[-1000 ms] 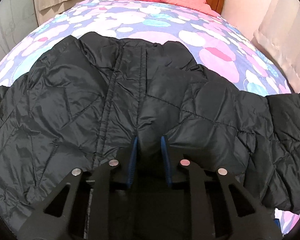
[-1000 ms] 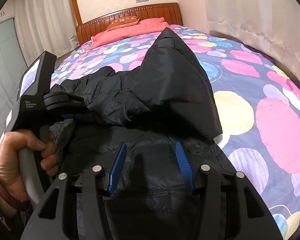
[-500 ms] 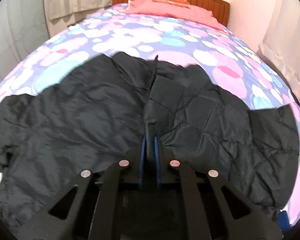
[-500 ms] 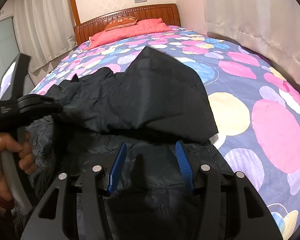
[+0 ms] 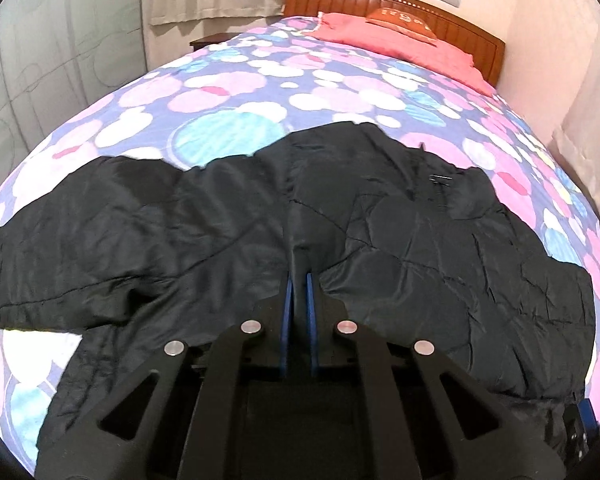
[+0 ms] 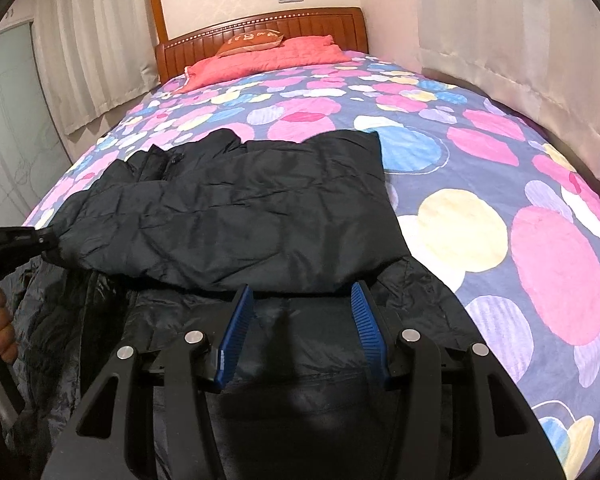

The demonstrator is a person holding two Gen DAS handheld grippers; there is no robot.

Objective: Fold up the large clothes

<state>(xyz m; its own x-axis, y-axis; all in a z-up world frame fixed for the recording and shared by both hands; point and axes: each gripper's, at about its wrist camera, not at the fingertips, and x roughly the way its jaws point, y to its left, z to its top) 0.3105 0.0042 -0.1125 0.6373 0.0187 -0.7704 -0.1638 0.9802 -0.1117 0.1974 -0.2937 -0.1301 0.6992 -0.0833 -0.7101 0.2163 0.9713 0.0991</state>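
Note:
A black quilted jacket [image 5: 420, 248] lies spread across the bed. My left gripper [image 5: 299, 280] is shut on a pinched ridge of its fabric, which stands up between the blue pads. In the right wrist view the same gripper [image 6: 40, 240] holds the end of a sleeve that is laid flat across the jacket [image 6: 240, 216], and a hand [image 6: 0, 332] grips its handle. My right gripper [image 6: 302, 300] is held low over the jacket's near part. Its jaws stand apart, fabric lies under them, and the pads do not press on it.
The bedspread [image 6: 540, 260] is patterned with coloured circles. A red pillow [image 6: 260, 60] and a wooden headboard [image 6: 260, 28] are at the far end. Curtains [image 6: 500, 40] hang along the right wall, and a dark nightstand [image 5: 212, 40] stands left of the bed.
The left gripper closed on the jacket fabric and pulled back and leftward. The sleeve, raised in a peak a second ago, now lies flat across the jacket. The right gripper stayed put.

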